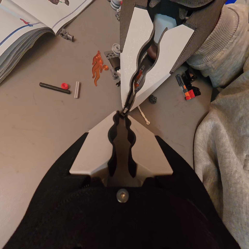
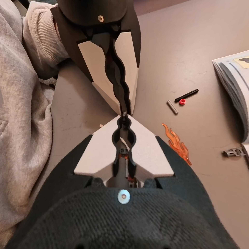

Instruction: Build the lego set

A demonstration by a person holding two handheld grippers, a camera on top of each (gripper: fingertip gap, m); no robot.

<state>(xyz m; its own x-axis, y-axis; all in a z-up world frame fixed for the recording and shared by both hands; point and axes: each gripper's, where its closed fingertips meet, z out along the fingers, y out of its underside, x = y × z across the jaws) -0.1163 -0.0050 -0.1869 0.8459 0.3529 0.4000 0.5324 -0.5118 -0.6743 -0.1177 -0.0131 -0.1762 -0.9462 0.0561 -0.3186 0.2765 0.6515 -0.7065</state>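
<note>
My two grippers meet tip to tip above the grey table (image 1: 40,134). My left gripper (image 1: 122,114) is shut on a small black lego piece (image 1: 122,115) at its very tips. My right gripper (image 1: 127,107) comes in from above, shut on a small black and grey piece (image 1: 126,108) that touches the left one's piece. In the right wrist view the right gripper (image 2: 124,119) holds the black piece (image 2: 123,123) and the left gripper (image 2: 125,111) faces it. Whether the two pieces are joined is hidden by the fingers.
Loose parts lie on the table: an orange flame (image 1: 97,67), a black axle (image 1: 54,88), a red round stud (image 1: 64,85), a grey axle (image 1: 77,89), a grey connector (image 1: 66,35), a white string piece (image 1: 144,115). A small black, red and orange build (image 1: 188,87) stands right. An open booklet (image 1: 27,27) lies far left. A grey sleeve (image 1: 222,121) fills the right. Both grippers' tips are close together, under 4 cm apart.
</note>
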